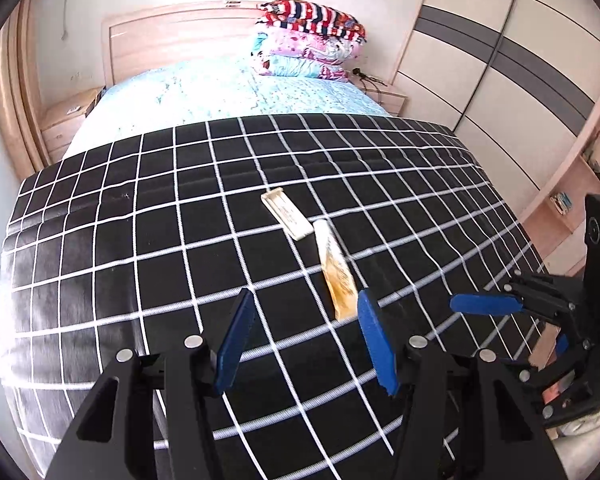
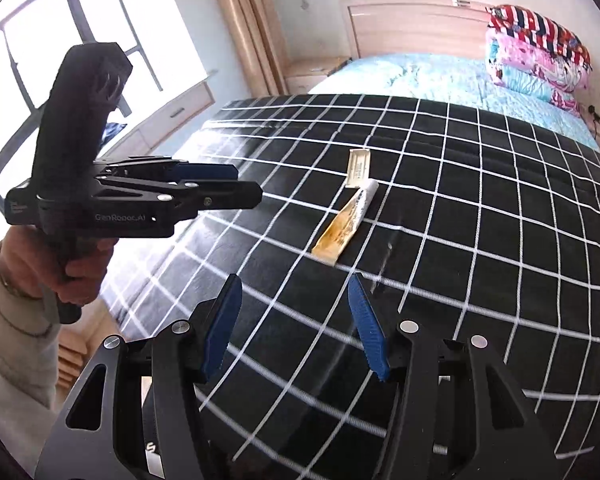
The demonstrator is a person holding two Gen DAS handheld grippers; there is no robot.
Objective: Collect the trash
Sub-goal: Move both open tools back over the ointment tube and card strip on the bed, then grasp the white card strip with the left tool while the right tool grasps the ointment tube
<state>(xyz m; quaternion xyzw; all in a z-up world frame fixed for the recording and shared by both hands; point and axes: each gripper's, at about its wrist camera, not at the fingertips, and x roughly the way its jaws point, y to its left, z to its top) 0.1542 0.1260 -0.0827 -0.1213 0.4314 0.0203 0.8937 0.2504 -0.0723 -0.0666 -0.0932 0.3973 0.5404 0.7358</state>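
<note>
Two pieces of trash lie on the black white-checked cover at the foot of the bed: a squeezed yellow-and-white tube and a flat cream packet touching its far end. Both also show in the right wrist view, the tube and the packet. My left gripper is open and empty, just short of the tube's near end. My right gripper is open and empty, hovering short of the tube. The right gripper shows in the left view; the left gripper shows in the right view.
A blue sheet covers the far half of the bed, with stacked pillows at the headboard. Nightstands flank the bed. A wardrobe stands on the right, a window on the left.
</note>
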